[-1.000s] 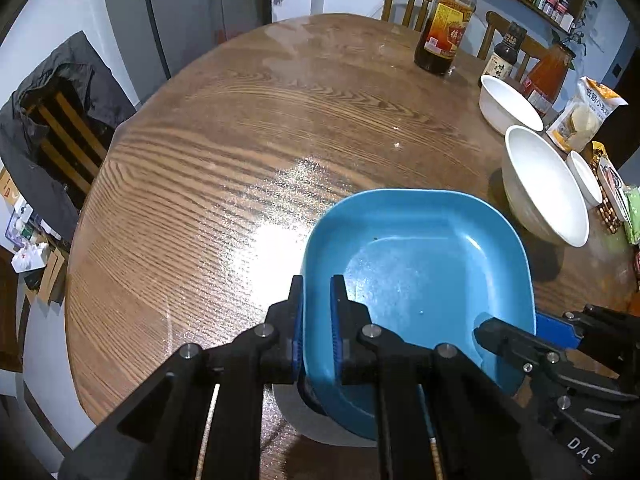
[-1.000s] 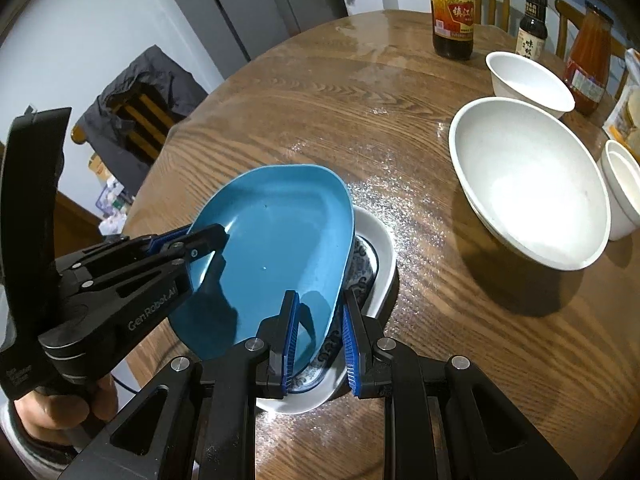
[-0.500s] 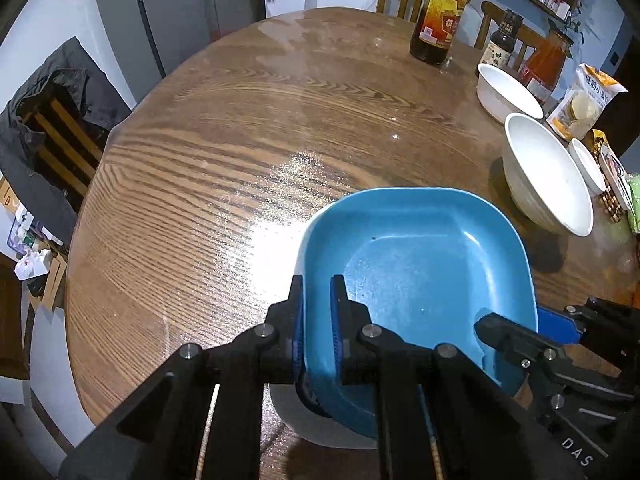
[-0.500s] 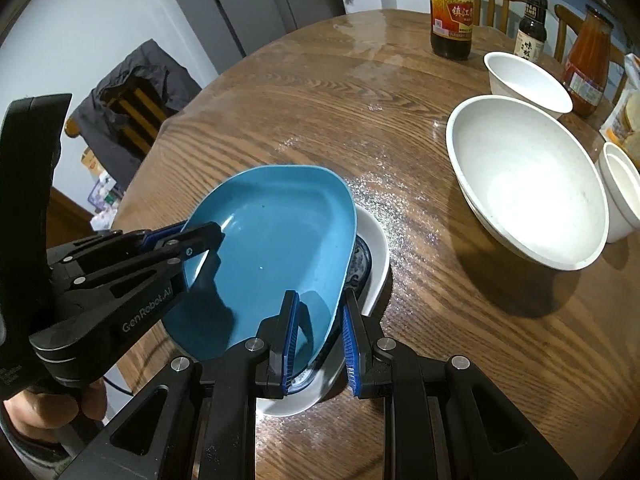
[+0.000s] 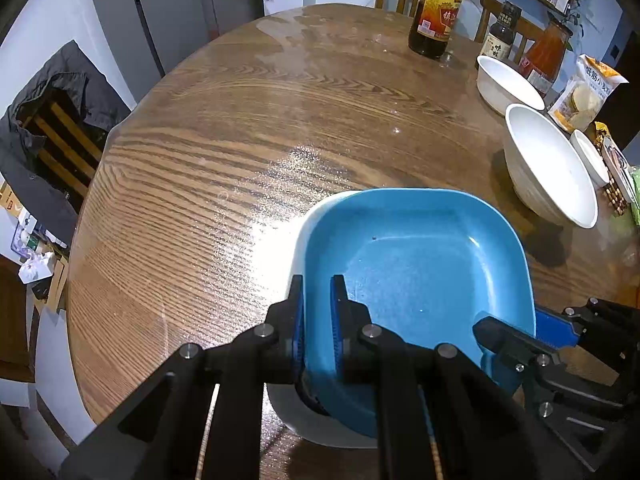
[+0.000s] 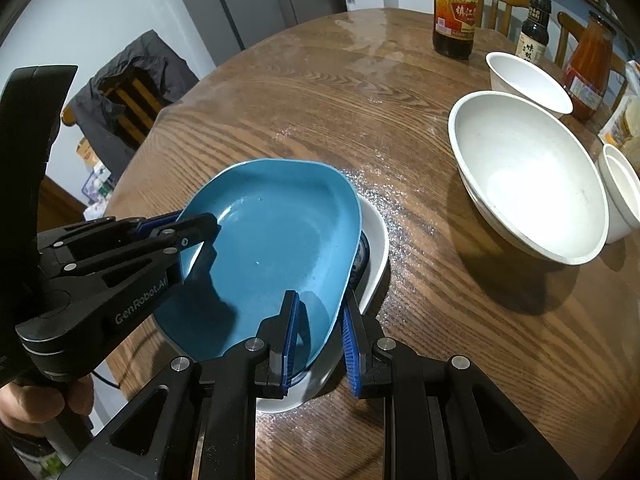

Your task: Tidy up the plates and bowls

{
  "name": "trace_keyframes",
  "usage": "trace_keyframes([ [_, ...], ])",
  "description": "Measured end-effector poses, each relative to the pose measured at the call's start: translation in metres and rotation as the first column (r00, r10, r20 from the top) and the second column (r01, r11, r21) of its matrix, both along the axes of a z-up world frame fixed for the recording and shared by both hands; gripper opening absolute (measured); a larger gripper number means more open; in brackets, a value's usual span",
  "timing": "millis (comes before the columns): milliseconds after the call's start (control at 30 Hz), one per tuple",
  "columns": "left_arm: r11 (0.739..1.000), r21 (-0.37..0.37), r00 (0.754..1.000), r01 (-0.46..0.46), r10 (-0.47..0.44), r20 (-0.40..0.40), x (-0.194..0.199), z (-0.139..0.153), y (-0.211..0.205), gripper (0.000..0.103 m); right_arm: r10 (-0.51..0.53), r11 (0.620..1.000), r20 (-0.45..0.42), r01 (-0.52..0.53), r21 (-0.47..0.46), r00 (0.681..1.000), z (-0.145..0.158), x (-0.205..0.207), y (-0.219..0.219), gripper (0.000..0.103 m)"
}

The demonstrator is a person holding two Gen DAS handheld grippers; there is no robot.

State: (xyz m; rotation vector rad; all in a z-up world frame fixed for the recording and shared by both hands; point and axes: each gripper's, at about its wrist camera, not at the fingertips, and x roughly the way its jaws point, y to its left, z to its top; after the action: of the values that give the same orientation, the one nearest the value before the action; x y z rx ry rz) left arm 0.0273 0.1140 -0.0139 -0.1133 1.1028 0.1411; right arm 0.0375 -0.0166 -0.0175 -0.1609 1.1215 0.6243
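A blue square plate [image 5: 420,276] [image 6: 272,248] is held by both grippers just over a white plate [image 5: 298,236] [image 6: 376,240] on the wooden table. My left gripper [image 5: 318,316] is shut on the blue plate's near left rim. My right gripper [image 6: 318,334] is shut on its right rim; it shows at the right in the left wrist view [image 5: 516,336]. The left gripper shows at the left in the right wrist view [image 6: 192,228]. A large white bowl [image 6: 528,176] [image 5: 548,168], a smaller white bowl [image 6: 528,80] [image 5: 508,84] and a small white cup [image 6: 622,196] stand to the right.
A vinegar bottle [image 6: 456,8], a soy bottle [image 6: 534,28] and a red sauce bottle [image 6: 588,68] stand at the table's far side. A snack bag [image 5: 588,92] lies at the right edge. A chair with a dark jacket [image 5: 44,136] stands left of the table.
The blue plate has come lower and nearer the white plate, whose rim now shows around it. Both grippers keep their hold.
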Motion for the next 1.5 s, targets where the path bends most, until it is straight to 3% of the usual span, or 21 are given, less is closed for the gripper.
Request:
trace_keyframes([
  [1333, 1.0, 0.015, 1.0, -0.01, 0.01, 0.014, -0.002, 0.006, -0.002, 0.015, -0.022, 1.0, 0.019, 0.022, 0.02, 1.0, 0.006, -0.001, -0.004, 0.026],
  [1500, 1.0, 0.018, 0.999, -0.019, 0.018, 0.036, -0.004, 0.012, -0.002, 0.022, -0.038, 0.998, 0.028, 0.037, 0.044, 0.999, 0.012, -0.001, -0.011, 0.028],
])
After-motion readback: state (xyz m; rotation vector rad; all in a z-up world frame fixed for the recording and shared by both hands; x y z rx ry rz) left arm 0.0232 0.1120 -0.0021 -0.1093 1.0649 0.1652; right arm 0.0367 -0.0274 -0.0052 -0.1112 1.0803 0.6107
